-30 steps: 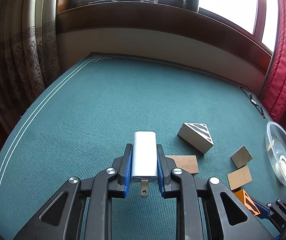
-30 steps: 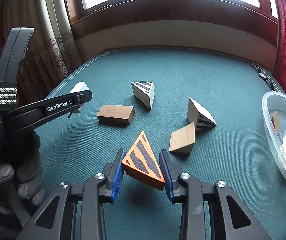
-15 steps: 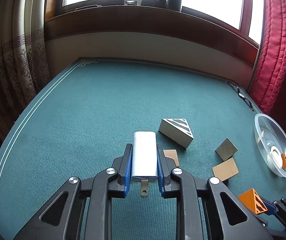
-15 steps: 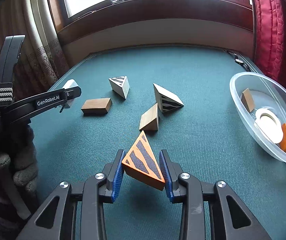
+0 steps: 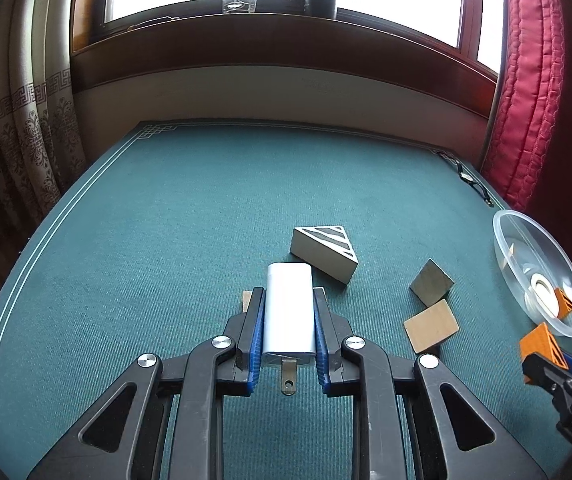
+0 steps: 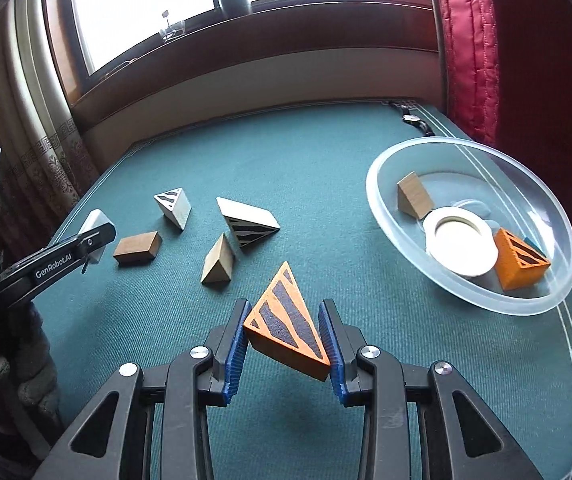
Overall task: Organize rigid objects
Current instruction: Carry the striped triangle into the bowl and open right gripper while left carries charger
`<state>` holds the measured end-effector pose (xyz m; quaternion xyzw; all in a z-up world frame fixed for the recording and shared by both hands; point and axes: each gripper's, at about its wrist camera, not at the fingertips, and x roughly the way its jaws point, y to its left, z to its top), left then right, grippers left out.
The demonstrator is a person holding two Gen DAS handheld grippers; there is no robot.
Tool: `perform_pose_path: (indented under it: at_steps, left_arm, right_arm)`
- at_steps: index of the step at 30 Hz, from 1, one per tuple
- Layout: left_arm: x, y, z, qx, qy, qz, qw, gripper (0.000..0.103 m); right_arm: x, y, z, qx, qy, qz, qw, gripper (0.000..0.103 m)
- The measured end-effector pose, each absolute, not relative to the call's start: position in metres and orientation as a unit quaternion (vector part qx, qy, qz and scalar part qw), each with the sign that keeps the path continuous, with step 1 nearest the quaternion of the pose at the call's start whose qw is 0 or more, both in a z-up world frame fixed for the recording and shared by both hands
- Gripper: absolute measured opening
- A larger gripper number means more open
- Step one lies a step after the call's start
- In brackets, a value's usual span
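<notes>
Carrying is the step judged to be in hand: both grippers are loaded and held above the green table (image 6: 326, 152). The right gripper (image 6: 284, 338) is clamped on an orange striped wedge (image 6: 286, 320), gripped by its slanted sides and tilted, with its shadow cast on the cloth below. The left gripper (image 5: 288, 320) is closed around a white charger (image 5: 289, 308), its metal prong pointed back toward the camera.

A clear bowl (image 6: 382, 204) is seen near the table's right edge, ahead and to the right of the wedge. In it are held a plain wooden wedge (image 6: 413, 200), a white ring (image 6: 460, 246) and a second orange striped block (image 6: 520, 260).

Next, the wedge is likely to be brought over the rim and released; since it is held by sloped faces, slipping is a risk. Four blocks are left on the cloth.
</notes>
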<state>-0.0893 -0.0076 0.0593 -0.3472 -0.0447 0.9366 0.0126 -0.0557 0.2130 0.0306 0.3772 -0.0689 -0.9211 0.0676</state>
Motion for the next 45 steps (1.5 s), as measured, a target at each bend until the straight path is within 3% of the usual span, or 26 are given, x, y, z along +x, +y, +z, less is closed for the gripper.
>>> perform_pose_path:
  at_steps: [40, 42, 43, 45]
  left_arm:
    - [-0.075, 0.038, 0.06, -0.375, -0.034, 0.924, 0.066, 0.022]
    - [-0.076, 0.042, 0.06, -0.377, -0.032, 0.923, 0.068, 0.022]
    - [-0.076, 0.045, 0.059, -0.378, -0.03, 0.923, 0.07, 0.022]
    - [-0.076, 0.05, 0.059, -0.379, -0.026, 0.922, 0.073, 0.022]
  right_arm:
    - [-0.089, 0.365, 0.049, 0.316, -0.154, -0.929, -0.113, 0.037]
    - [-0.09, 0.37, 0.049, 0.307, -0.163, -0.93, -0.12, 0.05]
    - [-0.089, 0.372, 0.049, 0.3, -0.17, -0.931, -0.124, 0.063]
    - [-0.087, 0.373, 0.048, 0.293, -0.173, -0.931, -0.128, 0.066]
